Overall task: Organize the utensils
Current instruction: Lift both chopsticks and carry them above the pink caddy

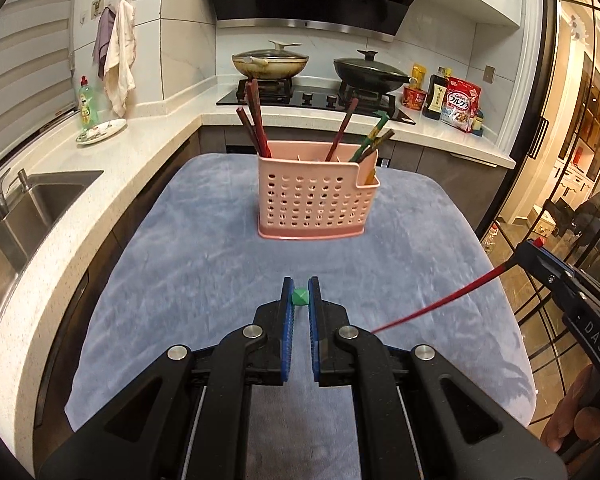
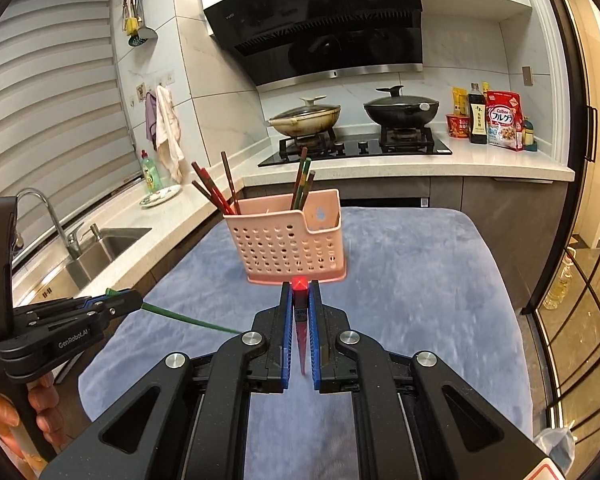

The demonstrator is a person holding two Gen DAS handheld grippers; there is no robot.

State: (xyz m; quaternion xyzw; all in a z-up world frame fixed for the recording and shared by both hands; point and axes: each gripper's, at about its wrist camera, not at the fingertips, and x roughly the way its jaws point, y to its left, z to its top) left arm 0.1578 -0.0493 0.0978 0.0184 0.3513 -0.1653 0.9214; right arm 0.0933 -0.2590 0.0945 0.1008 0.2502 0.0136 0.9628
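A pink perforated utensil basket (image 1: 314, 196) stands on the blue-grey cloth and holds several red, brown and green chopsticks (image 1: 256, 120). It also shows in the right wrist view (image 2: 288, 242). My left gripper (image 1: 300, 294) is shut on a green chopstick (image 1: 300, 296), seen end-on, short of the basket. In the right wrist view that green chopstick (image 2: 188, 320) sticks out of the left gripper (image 2: 130, 300). My right gripper (image 2: 299, 292) is shut on a red chopstick (image 2: 300, 320), just short of the basket. The red chopstick (image 1: 440, 304) also shows in the left wrist view, held at the far right.
The blue-grey cloth (image 1: 204, 280) covers the table. A steel sink (image 1: 28, 208) and white counter lie to the left, with a plate (image 1: 100, 130) and a green bottle (image 1: 86, 104). Two lidded pans (image 1: 270, 62) sit on the hob behind. Food packets (image 1: 458, 106) stand at the back right.
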